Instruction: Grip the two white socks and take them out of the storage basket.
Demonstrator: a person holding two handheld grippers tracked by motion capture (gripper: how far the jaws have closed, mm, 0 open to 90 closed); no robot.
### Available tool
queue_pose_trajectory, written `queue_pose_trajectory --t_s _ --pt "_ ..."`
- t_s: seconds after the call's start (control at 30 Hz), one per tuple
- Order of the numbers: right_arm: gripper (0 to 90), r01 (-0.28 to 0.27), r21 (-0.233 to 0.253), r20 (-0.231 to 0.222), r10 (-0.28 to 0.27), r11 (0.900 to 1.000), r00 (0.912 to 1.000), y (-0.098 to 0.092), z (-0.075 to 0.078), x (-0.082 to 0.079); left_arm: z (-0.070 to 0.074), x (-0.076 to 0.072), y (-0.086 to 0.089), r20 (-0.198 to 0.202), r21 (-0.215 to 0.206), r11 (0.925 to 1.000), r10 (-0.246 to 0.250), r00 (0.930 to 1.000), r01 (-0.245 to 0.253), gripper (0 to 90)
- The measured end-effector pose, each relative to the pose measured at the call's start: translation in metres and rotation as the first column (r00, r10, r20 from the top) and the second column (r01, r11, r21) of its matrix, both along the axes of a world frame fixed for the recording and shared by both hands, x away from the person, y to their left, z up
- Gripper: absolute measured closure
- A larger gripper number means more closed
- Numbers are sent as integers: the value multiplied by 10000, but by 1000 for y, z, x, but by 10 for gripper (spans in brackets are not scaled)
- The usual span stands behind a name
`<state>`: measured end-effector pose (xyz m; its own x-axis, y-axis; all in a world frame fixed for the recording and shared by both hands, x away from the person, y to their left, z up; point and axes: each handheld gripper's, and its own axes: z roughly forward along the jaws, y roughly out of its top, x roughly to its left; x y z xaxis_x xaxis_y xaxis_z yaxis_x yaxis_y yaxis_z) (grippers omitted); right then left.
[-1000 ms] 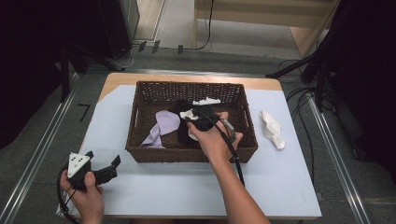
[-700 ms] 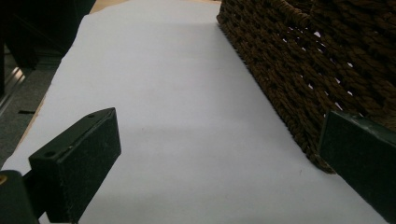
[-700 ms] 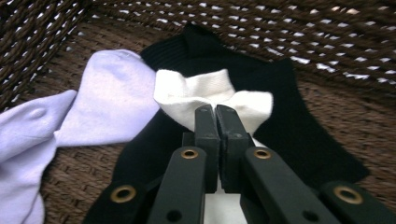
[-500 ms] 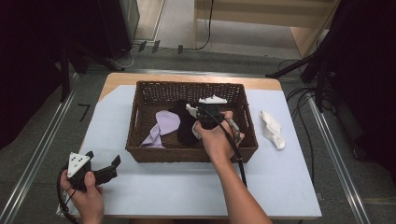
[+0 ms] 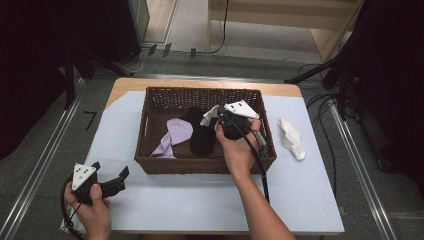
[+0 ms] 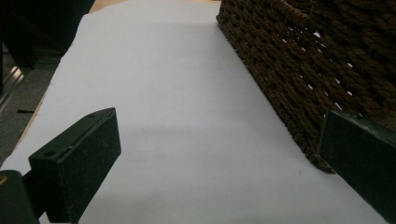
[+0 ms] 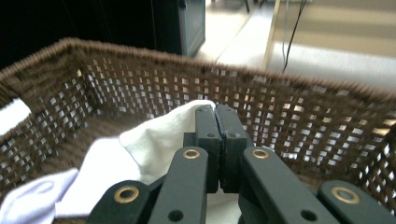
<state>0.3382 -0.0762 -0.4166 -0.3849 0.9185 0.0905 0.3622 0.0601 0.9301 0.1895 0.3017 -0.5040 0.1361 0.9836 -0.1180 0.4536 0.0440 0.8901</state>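
Now, from the high view, my right claw point(image 5: 220, 119) sits inside the wicker basket point(image 5: 150, 130), near its far right corner, pinching a white sock point(image 5: 210, 116) that hangs lifted off the basket floor. A black sock point(image 5: 202, 135) and a lilac sock point(image 5: 172, 136) lie in the basket to its left, touching each other. Another white sock point(image 5: 291, 138) lies on the table point(image 5: 200, 200), just outside the basket's right wall. My left claw point(image 5: 114, 181) rests at the table's near left corner — well apart from the basket.

In the left gripper view, my left claw point(image 6: 219, 154) stands wide, nothing between its jaws, the basket wall point(image 6: 299, 70) just beside the right jaw.

In the right gripper view, my right claw point(image 7: 217, 128) is pressed together on the white sock point(image 7: 159, 140) — cloth spilling out to the left, above the basket's floor.
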Motion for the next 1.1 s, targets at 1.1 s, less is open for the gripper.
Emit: queue_pose_trajectory --t_s 1.1 --pt "895 1402 897 2911 -1606 9860 9431 -107 45 -11 0 0 0 45 5 10000 34 10000 -34 2"
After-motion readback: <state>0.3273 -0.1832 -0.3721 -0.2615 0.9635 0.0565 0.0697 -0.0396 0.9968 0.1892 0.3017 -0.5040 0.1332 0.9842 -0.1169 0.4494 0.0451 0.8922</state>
